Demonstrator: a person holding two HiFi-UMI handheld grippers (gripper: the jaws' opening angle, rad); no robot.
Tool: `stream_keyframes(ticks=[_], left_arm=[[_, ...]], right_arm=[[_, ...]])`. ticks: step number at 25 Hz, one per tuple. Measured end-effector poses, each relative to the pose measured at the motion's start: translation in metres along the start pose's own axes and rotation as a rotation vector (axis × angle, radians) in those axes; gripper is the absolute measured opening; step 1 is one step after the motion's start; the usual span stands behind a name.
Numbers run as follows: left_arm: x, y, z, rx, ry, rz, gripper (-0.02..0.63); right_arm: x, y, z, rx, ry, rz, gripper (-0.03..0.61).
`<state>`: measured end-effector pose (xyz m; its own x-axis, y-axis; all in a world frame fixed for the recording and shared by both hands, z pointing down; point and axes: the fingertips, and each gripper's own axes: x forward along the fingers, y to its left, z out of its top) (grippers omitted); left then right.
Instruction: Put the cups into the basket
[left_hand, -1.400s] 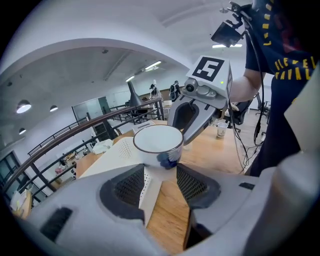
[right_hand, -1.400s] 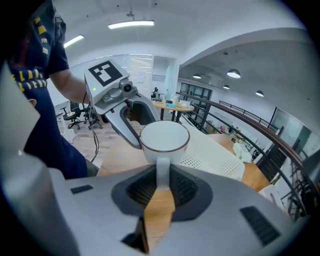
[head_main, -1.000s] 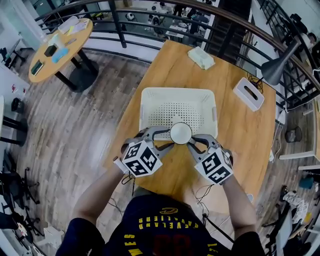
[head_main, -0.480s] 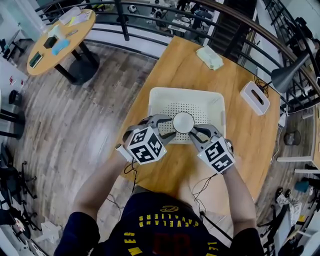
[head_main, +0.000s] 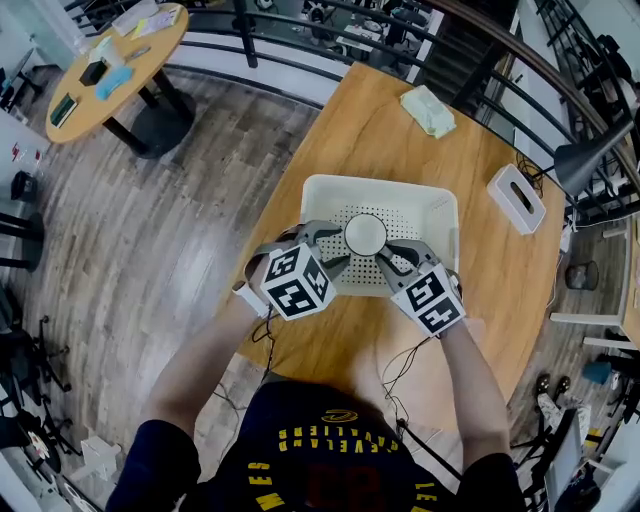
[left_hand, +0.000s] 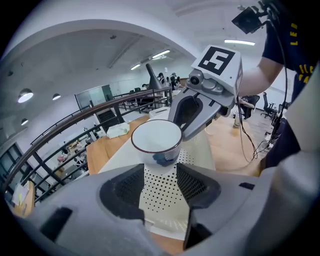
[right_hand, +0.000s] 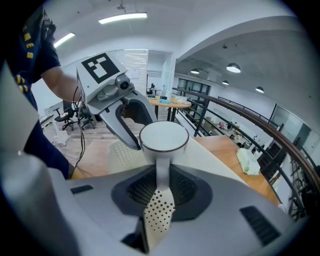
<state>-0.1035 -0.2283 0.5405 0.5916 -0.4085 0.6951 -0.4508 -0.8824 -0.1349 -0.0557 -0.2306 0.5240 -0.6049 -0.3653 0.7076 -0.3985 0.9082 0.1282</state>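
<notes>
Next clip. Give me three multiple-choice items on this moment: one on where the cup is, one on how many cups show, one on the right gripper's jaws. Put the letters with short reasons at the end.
1. Where is the cup?
A. Standing on the floor
B. Over the white basket
C. Lying on a chair

2. How many cups are in view?
A. One
B. Two
C. Four

3. How do the jaws of the right gripper stand?
A. Wide apart, with nothing between them
B. Shut on a cloth
C. Shut on the cup's handle

Answers:
1 B: the head view shows the cup over the basket's perforated bottom.
2 A: no view shows a second cup.
3 C: the right gripper view shows the handle pinched between the jaws.
</notes>
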Motion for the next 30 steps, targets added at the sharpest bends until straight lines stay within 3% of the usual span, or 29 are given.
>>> stream_keyframes(ticks=[6, 15, 30], left_arm=[[-0.004, 0.012, -0.014, -0.045, 0.018, 0.010, 0.207], [-0.008, 0.011, -0.028, -0.111, 0.006, -0.008, 0.207], [-0.010, 0.001, -0.036, -0.131, -0.009, -0.047, 0.207]], right_arm=[[0.018, -0.014, -0.003, 0.044, 0.011, 0.001, 0.067], [0.053, -0.016, -0.005, 0.018, 0.040, 0.043, 0.067], [0.117, -0.018, -0.012, 0.014, 0.075, 0.088, 0.067]])
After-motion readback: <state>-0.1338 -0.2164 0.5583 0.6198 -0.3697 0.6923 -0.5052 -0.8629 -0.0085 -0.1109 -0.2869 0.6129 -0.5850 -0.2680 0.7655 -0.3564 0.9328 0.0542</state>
